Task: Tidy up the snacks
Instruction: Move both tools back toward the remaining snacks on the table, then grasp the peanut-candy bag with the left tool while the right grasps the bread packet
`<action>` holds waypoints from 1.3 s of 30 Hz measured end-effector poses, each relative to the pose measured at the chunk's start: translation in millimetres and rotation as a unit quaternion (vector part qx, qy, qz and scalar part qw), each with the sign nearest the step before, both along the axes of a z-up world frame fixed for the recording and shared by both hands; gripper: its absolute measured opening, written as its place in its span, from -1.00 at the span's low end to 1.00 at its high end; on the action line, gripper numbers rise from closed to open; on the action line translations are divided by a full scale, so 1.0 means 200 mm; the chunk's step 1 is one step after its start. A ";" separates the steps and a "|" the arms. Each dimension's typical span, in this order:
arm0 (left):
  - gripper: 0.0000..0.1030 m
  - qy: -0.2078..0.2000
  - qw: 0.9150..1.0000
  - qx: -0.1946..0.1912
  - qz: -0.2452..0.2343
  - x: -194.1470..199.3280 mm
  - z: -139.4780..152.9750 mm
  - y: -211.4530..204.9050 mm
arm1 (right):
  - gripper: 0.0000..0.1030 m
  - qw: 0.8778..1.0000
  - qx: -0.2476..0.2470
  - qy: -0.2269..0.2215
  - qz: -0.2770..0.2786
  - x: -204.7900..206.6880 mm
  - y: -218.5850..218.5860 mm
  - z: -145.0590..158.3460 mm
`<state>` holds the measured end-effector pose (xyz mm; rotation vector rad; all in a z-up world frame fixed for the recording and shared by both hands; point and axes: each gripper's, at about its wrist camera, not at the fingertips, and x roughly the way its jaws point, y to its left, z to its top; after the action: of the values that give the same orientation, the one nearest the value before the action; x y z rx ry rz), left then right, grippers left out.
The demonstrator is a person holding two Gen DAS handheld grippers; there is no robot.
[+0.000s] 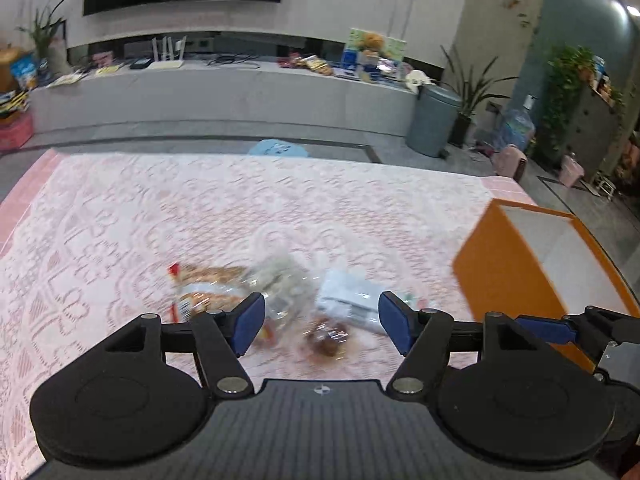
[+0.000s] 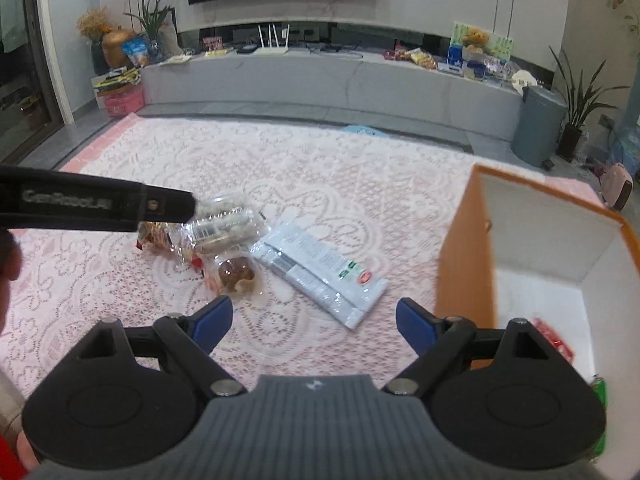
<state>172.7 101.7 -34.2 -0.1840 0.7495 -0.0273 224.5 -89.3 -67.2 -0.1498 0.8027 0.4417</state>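
On the pink lace cloth [image 2: 360, 168] lies a small heap of snacks. It holds a white flat packet [image 2: 320, 268], a brown pastry in clear wrap [image 2: 236, 274], a clear pack of pale pieces [image 2: 224, 220] and a brown snack bag [image 2: 158, 238]. My right gripper [image 2: 314, 316] hovers open just short of the white packet, holding nothing. My left gripper [image 1: 322, 320] is open above the pastry [image 1: 326, 340], with the white packet [image 1: 352, 296] and the brown bag [image 1: 200, 288] just beyond its tips. An orange box [image 2: 464, 248] with a white inside stands to the right.
A red packet [image 2: 554, 340] and something green [image 2: 598, 392] lie inside the box. The left gripper's black body [image 2: 80, 204] crosses the right wrist view over the heap. Beyond the table are a grey bench [image 2: 320, 80], a grey bin [image 2: 538, 128] and potted plants.
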 end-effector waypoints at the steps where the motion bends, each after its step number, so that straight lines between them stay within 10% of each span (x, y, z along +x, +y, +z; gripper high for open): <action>1: 0.51 0.002 1.000 -0.003 0.004 0.00 -0.02 0.03 | 0.68 1.000 -0.002 0.004 -0.002 0.02 0.02 -0.02; 14: 0.51 -0.001 0.999 -0.037 0.016 0.02 -0.19 0.26 | 0.68 0.999 -0.031 -0.013 0.002 0.21 0.16 -0.17; 23: 0.51 -0.037 0.998 0.027 0.037 0.01 -0.18 0.33 | 0.53 0.998 0.024 -0.018 0.054 0.19 0.25 -0.21; 39: 0.69 -0.013 0.997 -0.038 0.064 0.14 -0.40 0.41 | 0.39 0.996 0.030 0.010 0.080 0.26 0.41 -0.34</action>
<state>199.8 183.4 -114.5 -0.3041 0.7092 0.0629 276.9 -6.9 -135.6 -0.1554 0.7994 0.6193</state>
